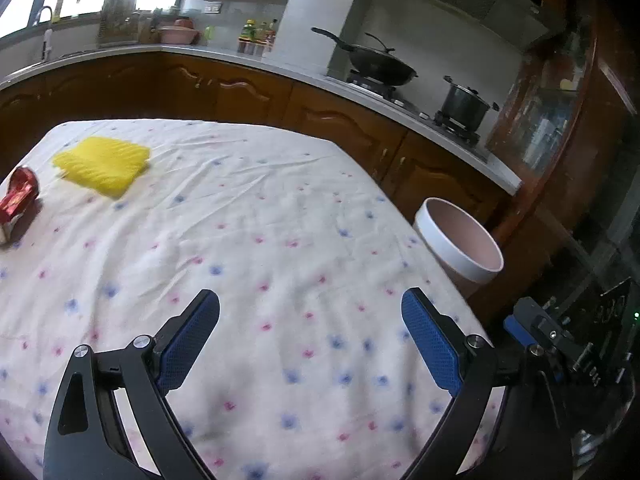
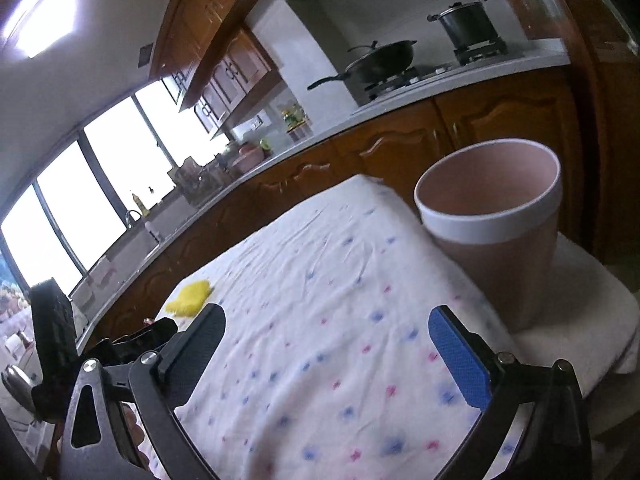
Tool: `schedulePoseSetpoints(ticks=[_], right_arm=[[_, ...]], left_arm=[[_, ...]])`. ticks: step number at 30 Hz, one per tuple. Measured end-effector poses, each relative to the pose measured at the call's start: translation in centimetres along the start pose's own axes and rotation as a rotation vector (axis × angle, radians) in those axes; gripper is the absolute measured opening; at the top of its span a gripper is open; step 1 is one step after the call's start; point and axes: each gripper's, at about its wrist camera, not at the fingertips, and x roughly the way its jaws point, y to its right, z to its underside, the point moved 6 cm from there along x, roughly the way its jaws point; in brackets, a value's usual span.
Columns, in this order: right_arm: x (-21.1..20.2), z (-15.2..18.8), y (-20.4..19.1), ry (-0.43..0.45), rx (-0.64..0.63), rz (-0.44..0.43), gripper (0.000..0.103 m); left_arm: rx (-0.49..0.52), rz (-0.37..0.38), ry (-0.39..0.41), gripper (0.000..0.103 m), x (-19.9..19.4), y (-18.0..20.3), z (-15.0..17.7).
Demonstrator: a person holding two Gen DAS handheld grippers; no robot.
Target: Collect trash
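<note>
Both your claws, left (image 1: pixel 310 336) and right (image 2: pixel 328 350), are spread wide and empty, so pinch that light, crinkly red wrapper (image 1: pixel 18 196) at far left across its middle, gently.

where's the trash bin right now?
The pink bin stands just off the table's right edge, on a pale cushion, in front of the wooden cabinets below the stove. In the left wrist view it sits at right, beyond the tablecloth.
</note>
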Motion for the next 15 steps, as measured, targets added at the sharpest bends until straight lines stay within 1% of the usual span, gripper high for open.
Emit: schedulePoseSetpoints(ticks=[3,6,10,12,13,14,15], right_arm=[[0.0,0.7,-0.3,-0.015,-0.012,0.006,0.102],[-0.5,1.0,-0.6,-0.009,-0.028,0.016,0.102],[-1.8,0.8,-2.0,0.038,-0.092,0.061,0.102],[-3.0,0.0,-3.4,0.095,-0.166,0.102,0.102],[-3.7,-0.5,-4.3,0.133,-0.209,0.128,0.103],[-4.6,-0.9,-5.2,0.182,-0.253,0.158,0.103],[-5.3,-1.2,-5.9,0.232,-0.291,0.184,0.103]], left_arm=[[-0.002,-0.012,0.009,0.094,-0.5,-0.7,0.4],[0.012,-0.036,0.035,0.094,-1.5,-1.1,0.7],[0.053,-0.074,0.108,0.095,-3.6,-1.0,0.2],[0.075,-0.108,0.169,0.097,-5.1,-0.9,-0.3],[0.083,-0.127,0.205,0.103,-5.9,-0.8,-0.6],[0.096,-0.155,0.256,0.103,-6.8,-0.7,-0.8],[0.109,-0.18,0.283,0.103,-7.2,-0.7,-0.9]])
